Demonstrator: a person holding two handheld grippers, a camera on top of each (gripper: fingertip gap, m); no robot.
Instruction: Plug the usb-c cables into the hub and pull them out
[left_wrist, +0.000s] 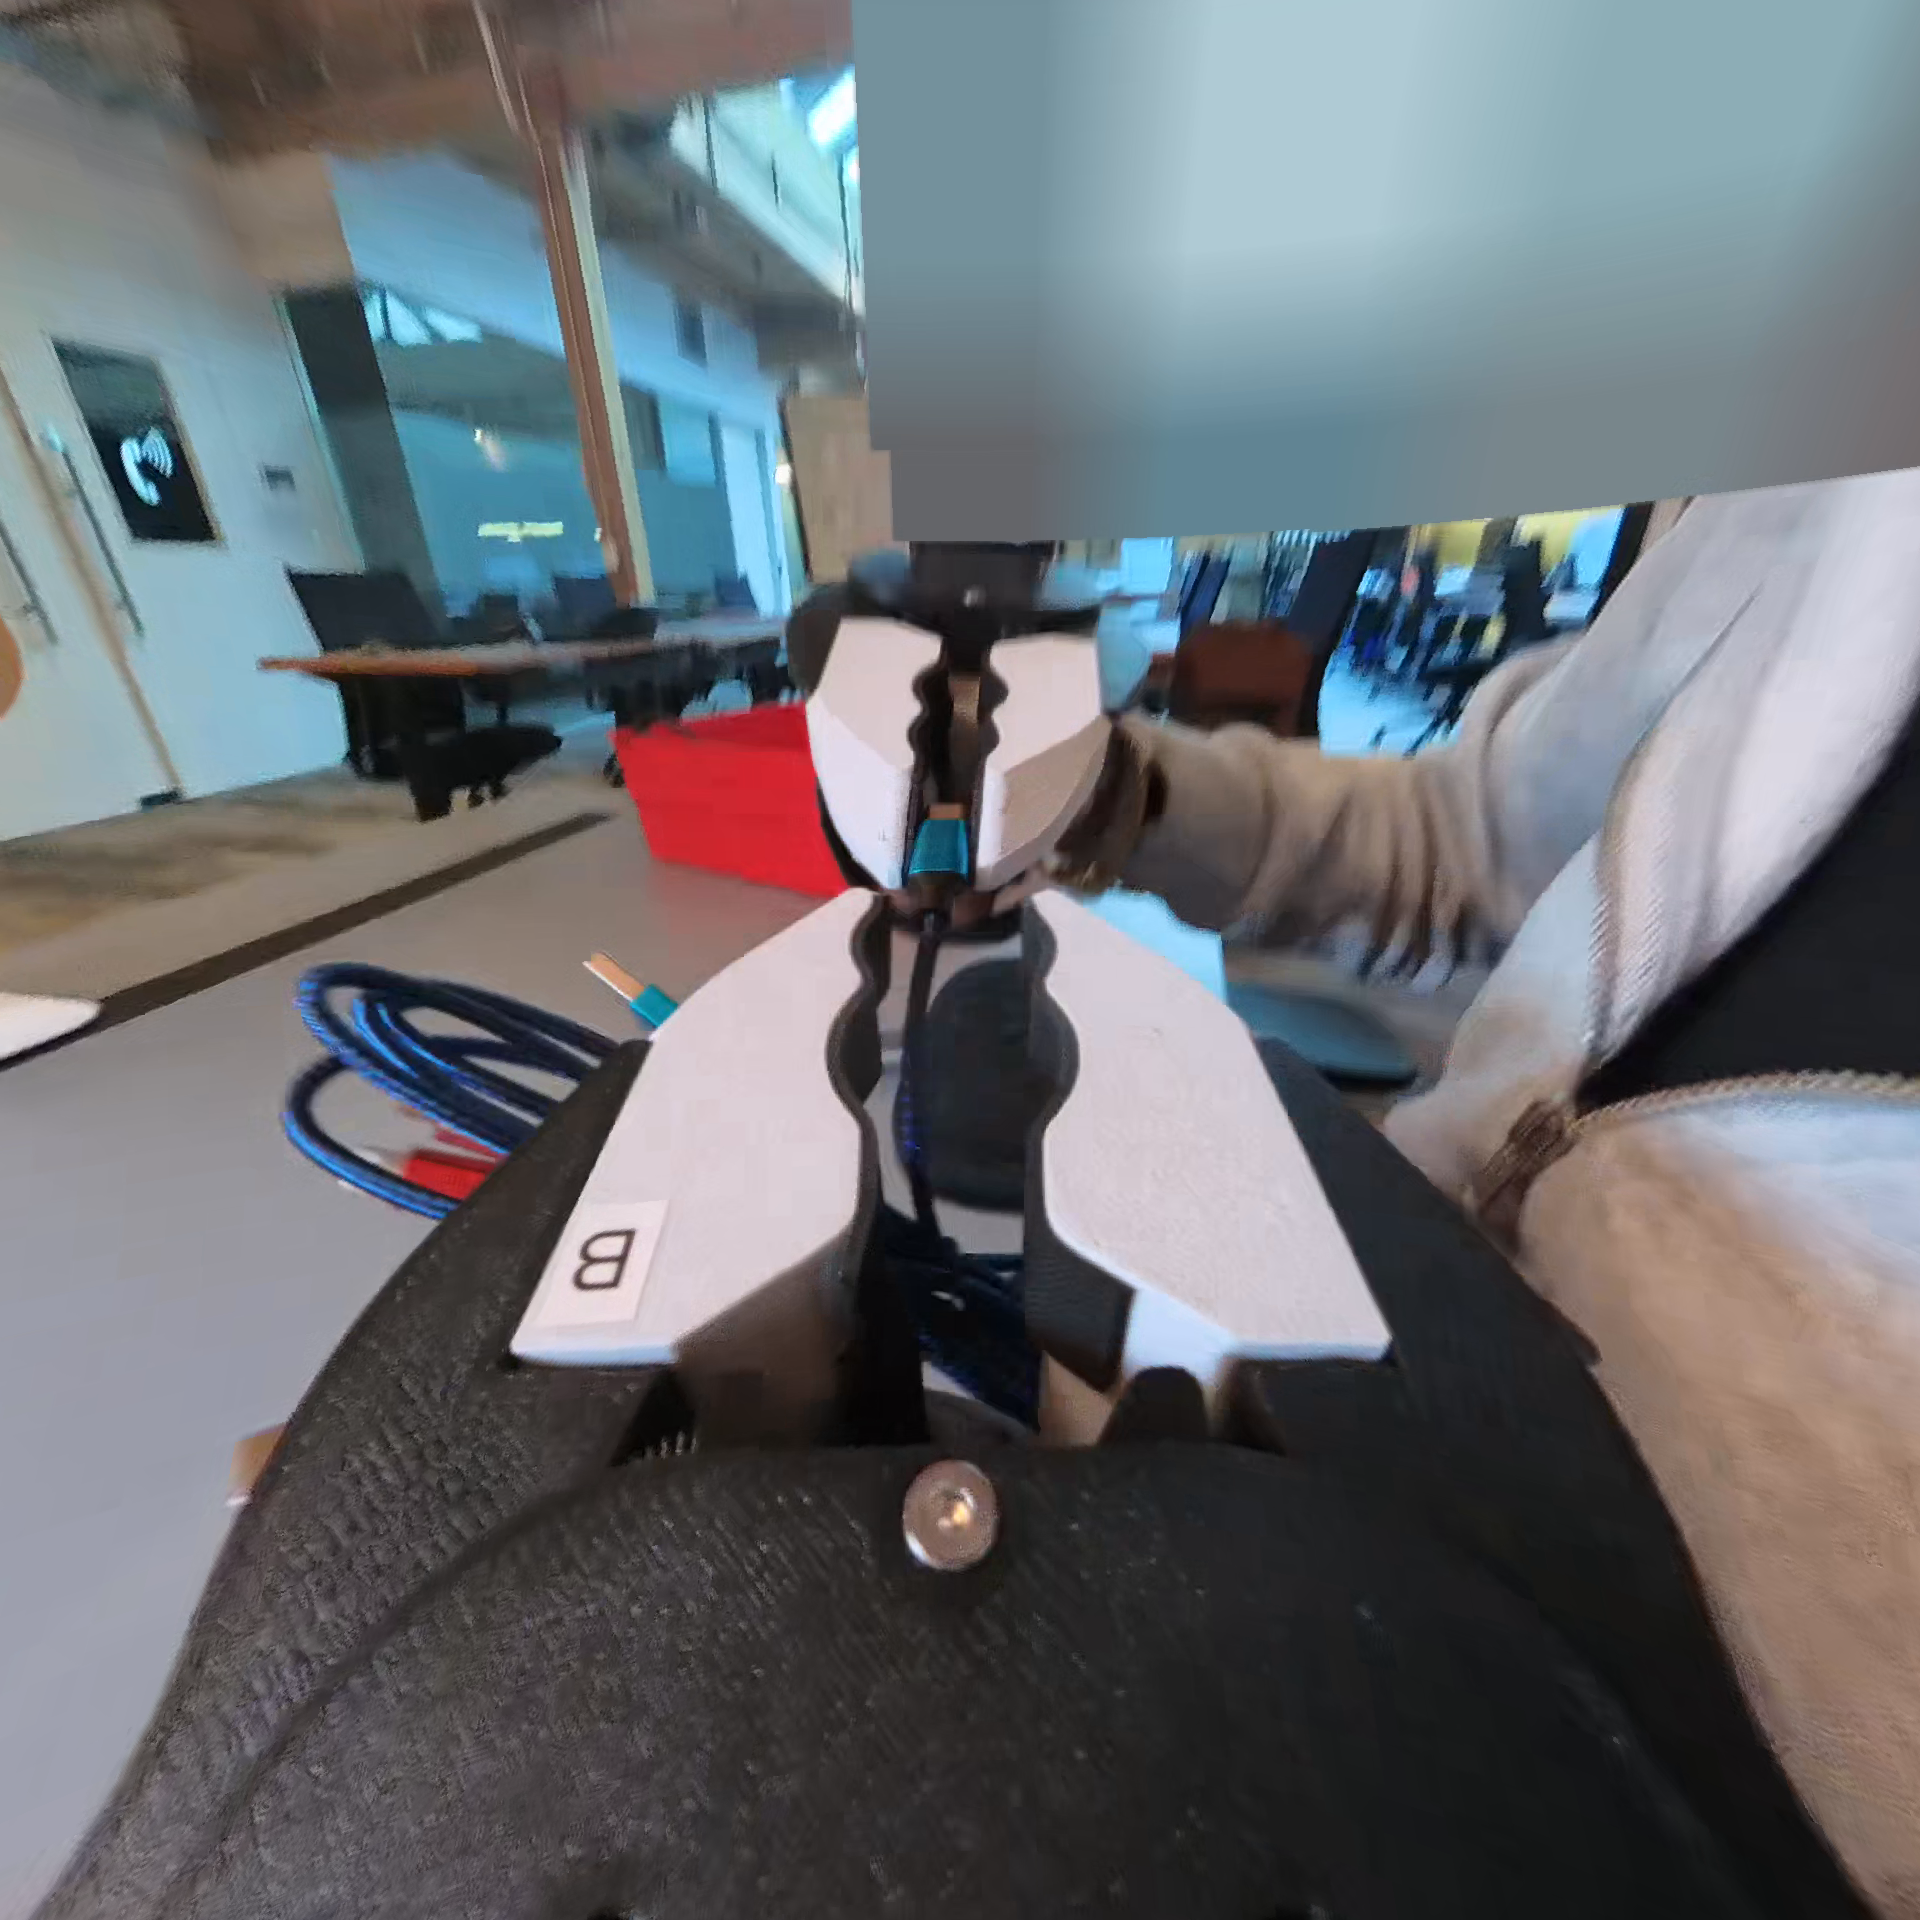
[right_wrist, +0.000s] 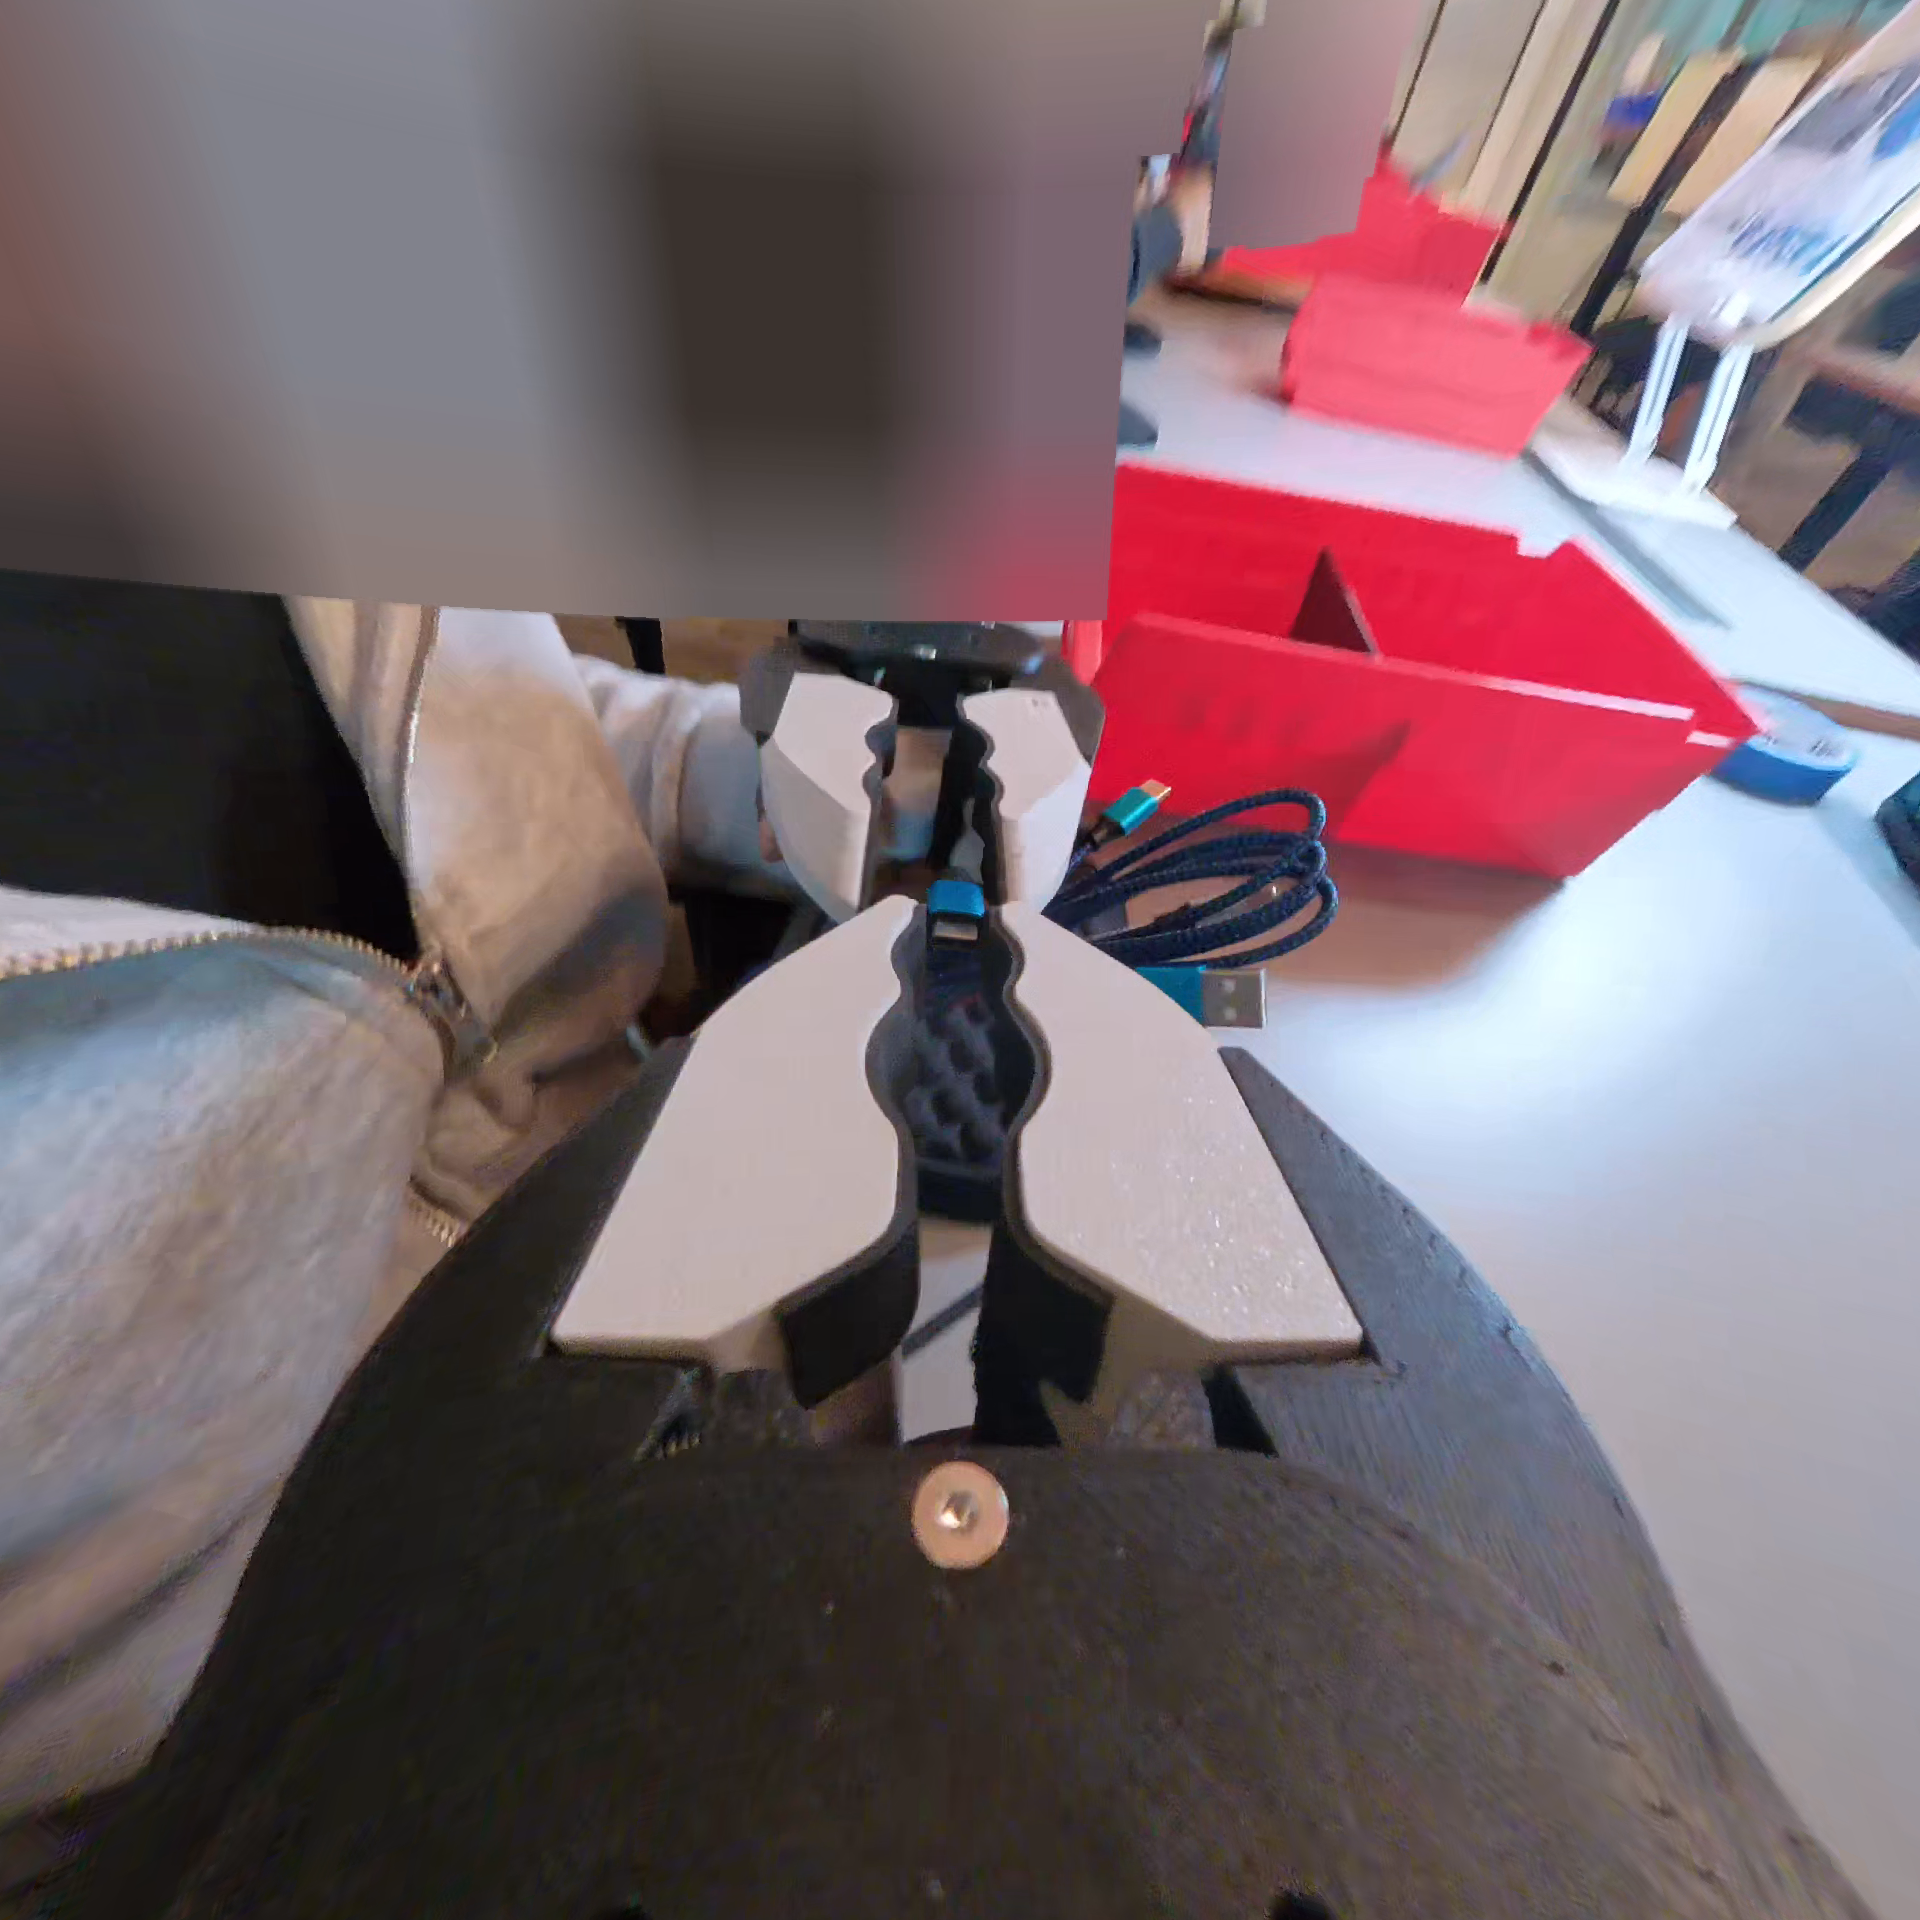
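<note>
We have the two grippers nose to nose above the bench, likely lining up a handover. Our right gripper (right_wrist: 956, 914) pinches the teal plug (right_wrist: 954, 902) at its very tips, jaws pressed on it; our left gripper (left_wrist: 940, 909) closes round the dark cable (left_wrist: 920, 997) just behind the plug. No hub in sight; spare cables (right_wrist: 1205, 883) lie coiled by the red bin (right_wrist: 1455, 727)

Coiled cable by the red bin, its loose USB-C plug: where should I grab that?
Grip the USB-C plug by its teal shell, coming down from above. It lies propped on the coiled cable, metal tip tilted upward, so keep that tip clear.
</note>
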